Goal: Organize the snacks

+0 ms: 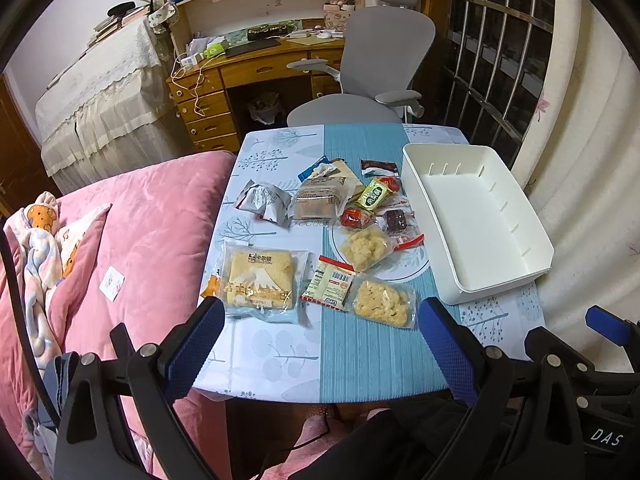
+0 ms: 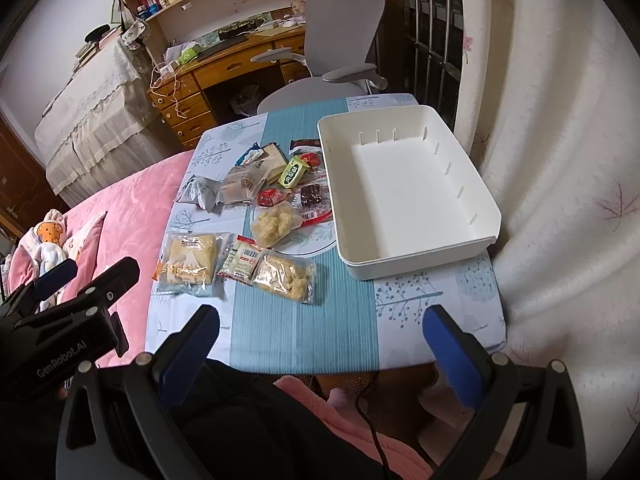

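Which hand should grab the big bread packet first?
Probably the left gripper: its open jaws sit just before the bread packet, while the right gripper faces bare cloth nearer the white bin.

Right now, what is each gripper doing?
Left gripper: open, holding nothing.
Right gripper: open, holding nothing.

The left tongs (image 2: 56,280) read "GenRobot.AI" (the right tongs (image 1: 612,332) read "DAS").

About eleven snack packets (image 1: 328,236) (overlapping), one white bin (image 1: 480,220)
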Tool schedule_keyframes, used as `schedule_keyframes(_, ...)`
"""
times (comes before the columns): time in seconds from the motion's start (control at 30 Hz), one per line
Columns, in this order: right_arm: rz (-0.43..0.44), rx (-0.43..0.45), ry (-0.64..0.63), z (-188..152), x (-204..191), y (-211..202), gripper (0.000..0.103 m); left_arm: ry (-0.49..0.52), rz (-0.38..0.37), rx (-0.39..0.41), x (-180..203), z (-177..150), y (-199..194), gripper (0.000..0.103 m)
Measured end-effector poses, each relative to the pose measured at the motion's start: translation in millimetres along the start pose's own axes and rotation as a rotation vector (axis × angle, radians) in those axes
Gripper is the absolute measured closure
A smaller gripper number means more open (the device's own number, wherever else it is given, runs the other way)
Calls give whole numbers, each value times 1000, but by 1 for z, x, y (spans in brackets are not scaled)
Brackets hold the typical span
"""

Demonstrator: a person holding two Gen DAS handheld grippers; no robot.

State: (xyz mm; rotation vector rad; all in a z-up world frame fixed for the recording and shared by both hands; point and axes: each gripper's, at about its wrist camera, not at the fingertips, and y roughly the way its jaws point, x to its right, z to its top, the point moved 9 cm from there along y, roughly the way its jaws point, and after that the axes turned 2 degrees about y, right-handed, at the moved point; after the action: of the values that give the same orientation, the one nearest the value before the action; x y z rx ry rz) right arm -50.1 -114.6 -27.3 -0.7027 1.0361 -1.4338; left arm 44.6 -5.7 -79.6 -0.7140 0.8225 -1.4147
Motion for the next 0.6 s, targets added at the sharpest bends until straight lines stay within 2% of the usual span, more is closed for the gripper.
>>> schedule_keyframes(0.37,20,-16,-61,16,17,7,1,-69,7,0,17,3,5,6)
schedule_keyframes(0.6,51,-34,-110,22,24,17,1,-134,41,-28,19,-6,10,6)
